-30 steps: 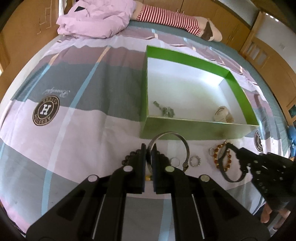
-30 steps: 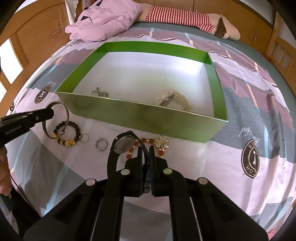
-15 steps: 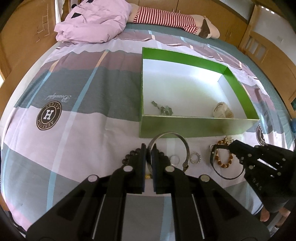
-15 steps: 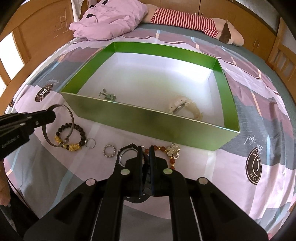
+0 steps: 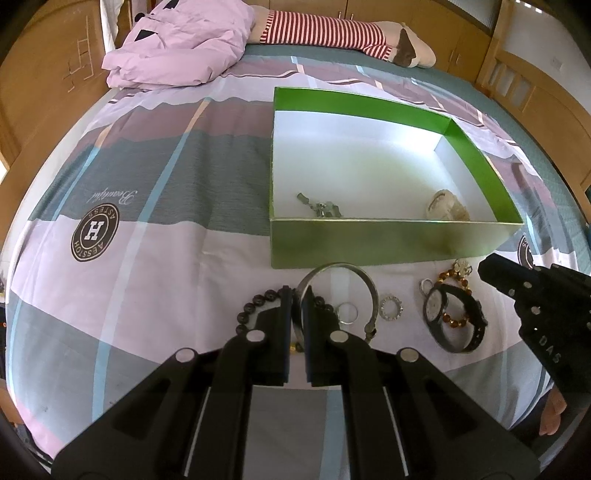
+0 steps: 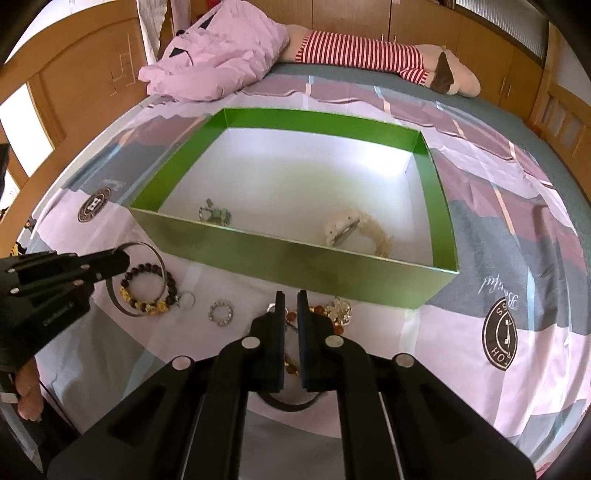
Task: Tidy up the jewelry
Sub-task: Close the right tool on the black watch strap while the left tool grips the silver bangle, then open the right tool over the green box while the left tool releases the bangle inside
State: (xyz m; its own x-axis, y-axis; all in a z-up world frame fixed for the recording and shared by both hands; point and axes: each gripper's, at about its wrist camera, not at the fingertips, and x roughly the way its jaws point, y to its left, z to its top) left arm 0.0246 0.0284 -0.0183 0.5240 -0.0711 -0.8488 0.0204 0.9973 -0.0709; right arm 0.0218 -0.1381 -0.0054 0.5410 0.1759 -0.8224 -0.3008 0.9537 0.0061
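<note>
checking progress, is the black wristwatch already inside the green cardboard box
No, the black wristwatch lies on the bedsheet in front of the green cardboard box, outside its near wall.

The box (image 6: 295,254) has bright green walls and a white floor, and it sits on a bedsheet (image 5: 155,177) of pale pink, mauve and grey-teal blocks with thin light-blue stripes and round dark-brown logos. A lilac quilt (image 5: 177,44) lies beside a red-and-white striped plush toy (image 5: 325,35). One bead bracelet (image 6: 147,291) mixes black and gold beads; the watch (image 5: 454,317) is black.
</note>
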